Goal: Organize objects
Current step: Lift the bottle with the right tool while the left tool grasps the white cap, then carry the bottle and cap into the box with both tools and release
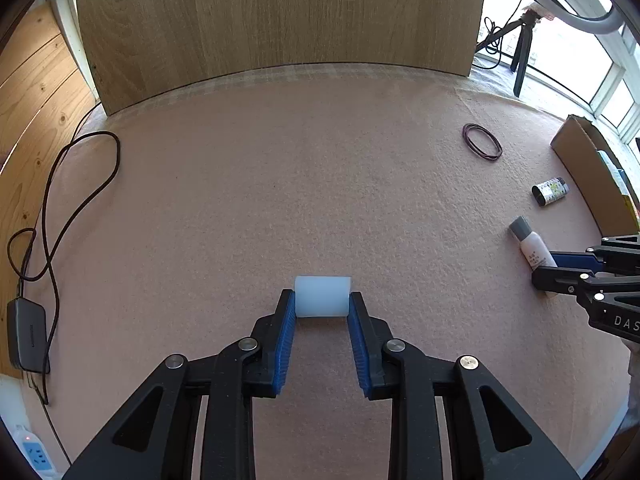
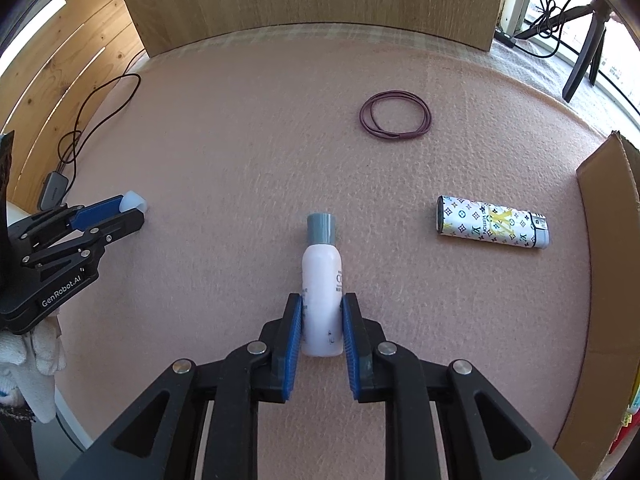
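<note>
Left gripper (image 1: 322, 304) jaws closed part-way onto a white cylinder (image 1: 322, 295), pads touching both its ends, cylinder resting on the pink worktop (image 1: 260, 200). Right gripper (image 2: 322, 310) jaws pinch the lower body of a white bottle (image 2: 322, 292) lying flat, grey cap pointing away. Beyond it: purple hair tie (image 2: 395, 115). Patterned lighter (image 2: 492, 227) to the right, cardboard box (image 2: 612, 280) at the far right edge.

Pink felt-covered bench (image 1: 240, 200) carried loose black cable (image 1: 76, 184) at left edge, beside black power adapter (image 1: 26, 332). Upright wooden board (image 1: 280, 16) stood behind. Black tripod (image 1: 522, 52) stood by window.
</note>
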The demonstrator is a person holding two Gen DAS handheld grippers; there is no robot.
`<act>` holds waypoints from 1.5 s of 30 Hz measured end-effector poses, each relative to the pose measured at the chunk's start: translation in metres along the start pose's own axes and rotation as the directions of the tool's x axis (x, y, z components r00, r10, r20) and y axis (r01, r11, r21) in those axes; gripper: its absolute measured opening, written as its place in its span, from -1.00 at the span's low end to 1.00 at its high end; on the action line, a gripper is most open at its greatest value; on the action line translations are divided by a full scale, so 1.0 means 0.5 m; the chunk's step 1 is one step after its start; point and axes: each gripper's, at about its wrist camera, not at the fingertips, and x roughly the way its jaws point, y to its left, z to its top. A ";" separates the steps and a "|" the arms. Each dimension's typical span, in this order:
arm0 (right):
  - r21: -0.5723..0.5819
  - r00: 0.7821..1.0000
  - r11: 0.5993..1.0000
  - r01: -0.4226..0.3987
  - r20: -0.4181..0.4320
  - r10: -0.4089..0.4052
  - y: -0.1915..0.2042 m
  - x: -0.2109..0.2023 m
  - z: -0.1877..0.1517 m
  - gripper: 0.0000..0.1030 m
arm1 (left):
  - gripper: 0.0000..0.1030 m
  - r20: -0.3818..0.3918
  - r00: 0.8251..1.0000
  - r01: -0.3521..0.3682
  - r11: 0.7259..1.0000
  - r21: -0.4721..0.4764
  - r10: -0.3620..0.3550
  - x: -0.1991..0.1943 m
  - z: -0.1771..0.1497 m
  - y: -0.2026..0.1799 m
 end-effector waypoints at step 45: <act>0.193 0.959 0.981 0.025 0.273 -0.078 -0.241 -0.317 -0.099 -0.65 | -0.47 0.167 0.957 0.209 0.962 0.176 -0.239 -0.162 0.149 -0.294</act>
